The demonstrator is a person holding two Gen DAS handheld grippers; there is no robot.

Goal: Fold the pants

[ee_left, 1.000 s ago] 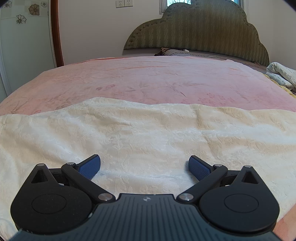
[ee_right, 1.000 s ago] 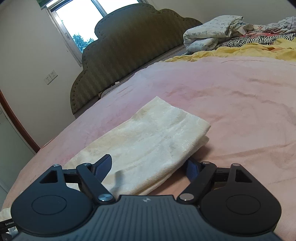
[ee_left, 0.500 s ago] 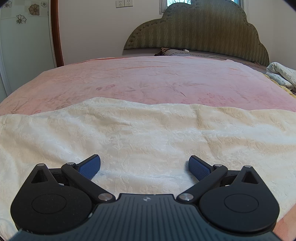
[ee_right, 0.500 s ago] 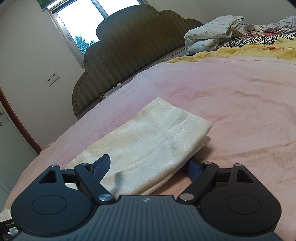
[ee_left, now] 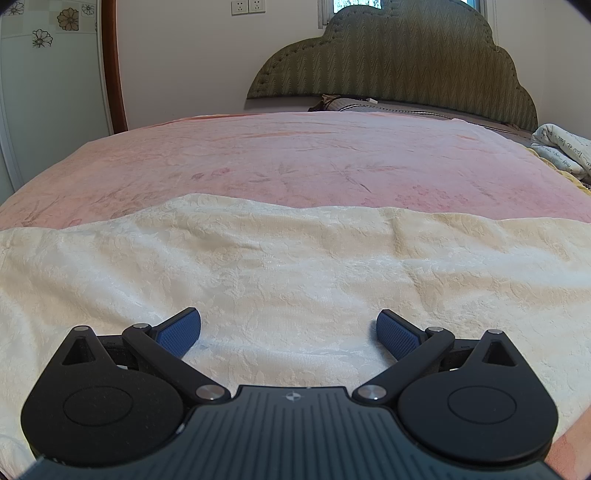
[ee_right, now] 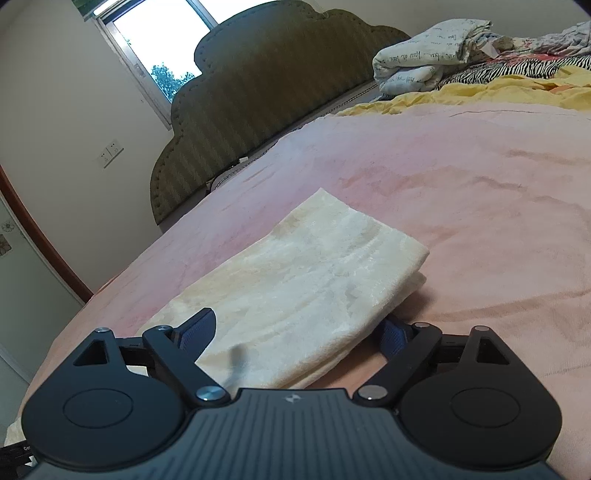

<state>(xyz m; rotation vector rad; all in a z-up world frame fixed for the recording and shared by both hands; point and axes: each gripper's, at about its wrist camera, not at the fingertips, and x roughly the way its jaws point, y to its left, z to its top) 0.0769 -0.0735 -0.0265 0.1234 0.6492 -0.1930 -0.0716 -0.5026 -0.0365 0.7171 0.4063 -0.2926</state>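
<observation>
Left wrist view: the left gripper (ee_left: 289,332) carries a small pale emblem on its ribbed dark housing, too small to read. Cursive writing runs over a folded white quilt (ee_right: 424,55) in the right wrist view, but the words cannot be made out.

The cream pants (ee_left: 295,266) lie folded on the bed (ee_left: 295,155), spread across the near part of a pink blanket with a faint leaf and flower pattern. The fabric of the pants is embossed with a soft floral relief and lies in shallow wrinkles. In the right wrist view they form a layered, roughly rectangular stack with stacked edges showing at the near corner.

Behind the bed stands an olive scalloped headboard (ee_left: 399,62) with zigzag quilting and studded edging. Two white wall sockets (ee_left: 248,6), a window (ee_right: 162,55), a curved wooden frame and flower-printed tiles complete the room. Yellow and zebra-striped bedding lies beside the quilt.

The left jaws stand wide apart, blue textured pads over the pants, gripping nothing. The right gripper (ee_right: 295,332) has just been opening its jaws; they straddle the near end of the pants, not pinching it.
</observation>
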